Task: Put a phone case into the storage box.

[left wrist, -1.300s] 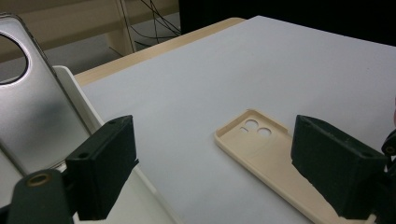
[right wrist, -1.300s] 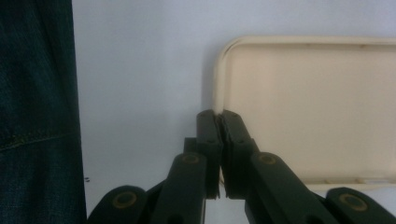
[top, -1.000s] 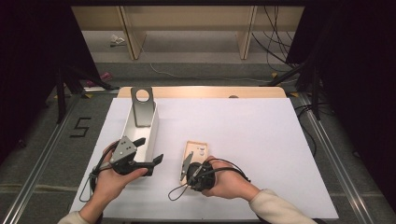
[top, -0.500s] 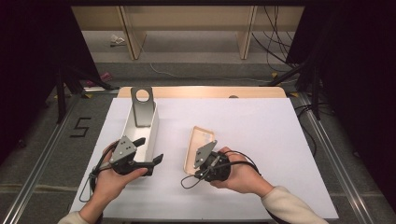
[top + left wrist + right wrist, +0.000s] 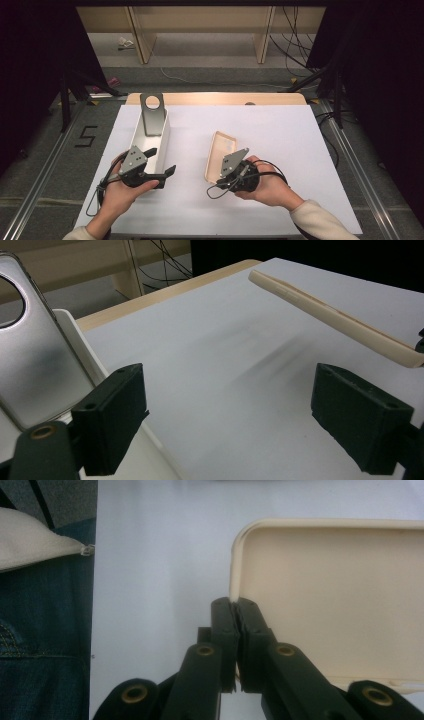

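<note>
- Near the middle of the white table (image 5: pixel 300 150), the right gripper (image 5: pixel 226 169) pinched the thin rim of a cream phone case (image 5: pixel 220 152) at its near edge, jaws pressed together on that wall, and held the case tilted with its far end off the surface
- Seen along the right gripper (image 5: pixel 236 605), the bite took in only a narrow strip of rim beside a rounded corner of the case (image 5: pixel 340 600); a judgement from that: the case could pivot or slip out of so small a hold, and the flexible wall could bend if swung quickly
- At the table's left side, the left gripper (image 5: pixel 162 162) stood with its jaws spread around the near end of a white box (image 5: pixel 150 145), one jaw inside and one outside its right wall; whether the pads pressed that wall could not be told
- Leaning in the box's far end was a grey phone (image 5: pixel 152 115), a smooth, metallic slab with a round camera opening (image 5: pixel 7 300); a nudge to the light box might tip it over
- From the left gripper view the case (image 5: pixel 330 315) looked matte, slim and shallow, a tray shape with rounded corners; fitting it over the phone would need careful lining up, or an edge might catch
</note>
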Demonstrator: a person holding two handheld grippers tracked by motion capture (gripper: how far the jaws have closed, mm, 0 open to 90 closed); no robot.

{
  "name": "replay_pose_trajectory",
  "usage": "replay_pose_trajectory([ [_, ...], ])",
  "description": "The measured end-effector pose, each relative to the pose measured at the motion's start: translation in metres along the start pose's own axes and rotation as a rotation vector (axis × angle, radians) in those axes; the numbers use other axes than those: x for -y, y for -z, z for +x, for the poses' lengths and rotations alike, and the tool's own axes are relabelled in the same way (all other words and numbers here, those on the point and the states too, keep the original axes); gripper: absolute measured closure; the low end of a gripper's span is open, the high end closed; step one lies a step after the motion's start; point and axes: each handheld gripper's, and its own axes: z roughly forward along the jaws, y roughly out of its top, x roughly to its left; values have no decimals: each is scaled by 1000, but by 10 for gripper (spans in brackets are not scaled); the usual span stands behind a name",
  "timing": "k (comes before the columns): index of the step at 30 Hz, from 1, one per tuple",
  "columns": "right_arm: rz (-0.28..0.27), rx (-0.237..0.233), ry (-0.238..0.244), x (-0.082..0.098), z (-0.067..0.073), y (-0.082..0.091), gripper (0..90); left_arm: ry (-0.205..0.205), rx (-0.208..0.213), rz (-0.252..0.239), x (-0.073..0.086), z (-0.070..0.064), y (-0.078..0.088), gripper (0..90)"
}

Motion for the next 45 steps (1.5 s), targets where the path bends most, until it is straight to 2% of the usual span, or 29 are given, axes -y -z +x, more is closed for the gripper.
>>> replay_pose_trajectory([
  [7, -28, 11, -8, 13, -2, 9, 882, 13, 13, -8, -6, -1, -4, 145],
  [11, -25, 20, -18, 20, -2, 12, 882, 26, 35, -8, -10, -3, -8, 148],
  [16, -20, 26, -24, 28, 0, 16, 883, 22, 45, -8, -15, -6, -13, 150],
  [25, -31, 27, -20, 34, 4, 19, 882, 14, 79, -6, -29, -14, -26, 154],
  [30, -32, 24, -19, 34, 5, 19, 882, 34, 113, -4, -44, -20, -36, 158],
  [34, -32, 25, -16, 33, 6, 17, 883, 36, 145, 17, -58, -28, -50, 164],
  [37, -34, 25, -16, 33, 6, 17, 882, 27, 169, 50, -67, -34, -63, 171],
  [39, -35, 26, -16, 32, 6, 17, 883, 30, 176, 89, -70, -37, -74, 191],
  [45, -38, 26, -10, 30, 8, 16, 882, 51, 204, 148, -77, -42, -105, 236],
])
